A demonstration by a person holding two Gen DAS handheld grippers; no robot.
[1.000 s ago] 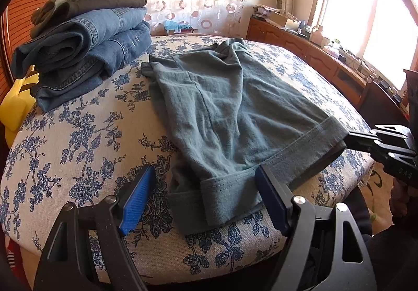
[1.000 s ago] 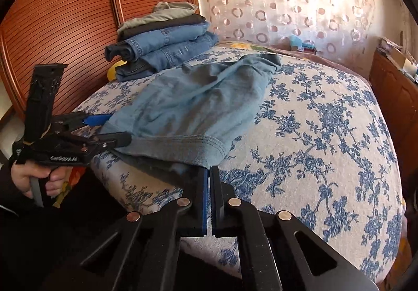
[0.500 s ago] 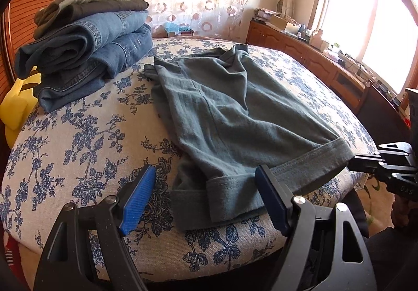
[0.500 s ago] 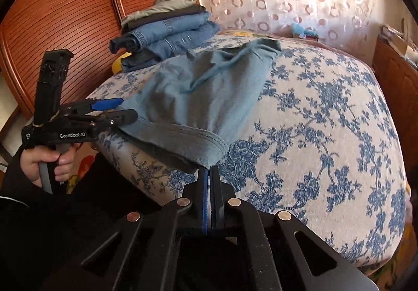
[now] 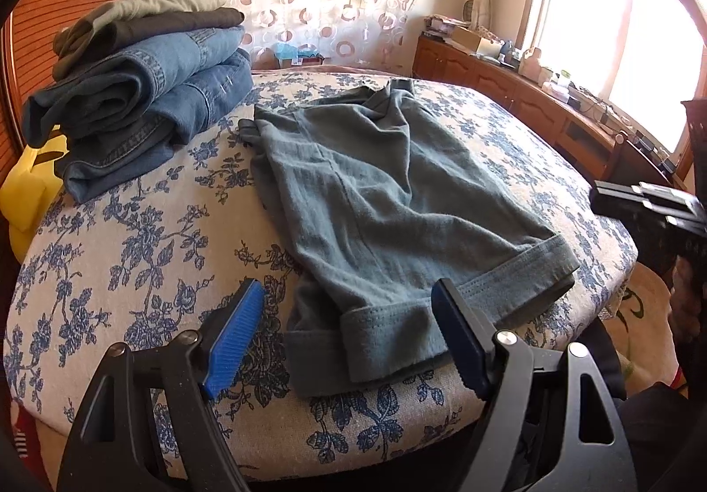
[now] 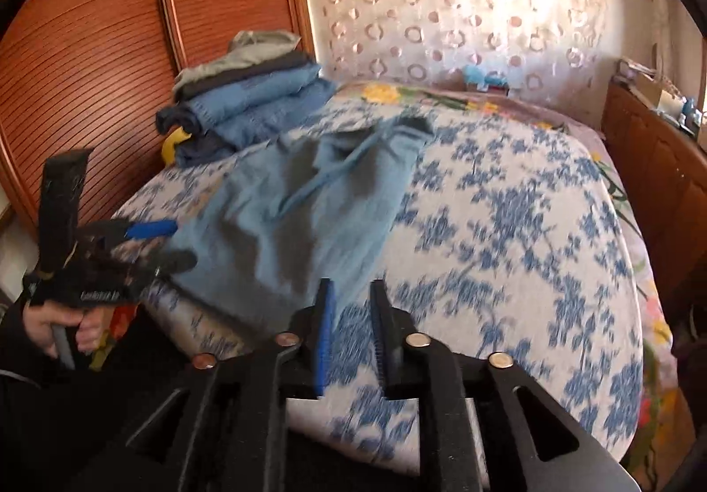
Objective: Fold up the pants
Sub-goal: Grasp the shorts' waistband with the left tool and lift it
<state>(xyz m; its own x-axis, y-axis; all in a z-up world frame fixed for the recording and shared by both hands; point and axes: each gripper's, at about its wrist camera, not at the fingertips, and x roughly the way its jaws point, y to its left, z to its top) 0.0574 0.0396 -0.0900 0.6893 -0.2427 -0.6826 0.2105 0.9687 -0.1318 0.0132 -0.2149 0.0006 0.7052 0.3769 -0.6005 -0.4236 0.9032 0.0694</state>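
Lifted off the cuff, the right hand-held gripper [image 6: 351, 330] has just been opening with nothing inside, and the big flowered bed [image 5: 132, 235] holds the pants [image 5: 389, 200] flat ahead of the wide-open, empty left hand-held gripper [image 5: 349, 341].

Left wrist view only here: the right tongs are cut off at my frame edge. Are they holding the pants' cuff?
Observer: No. The right tongs have just been opening; nothing is between them, and the pants lie to their left.
Operator: Anything loose on the pants?
Observer: A drawstring trails across their far end.
Operator: And my left tongs?
Observer: A hand grips their handle at the corner of the bed.
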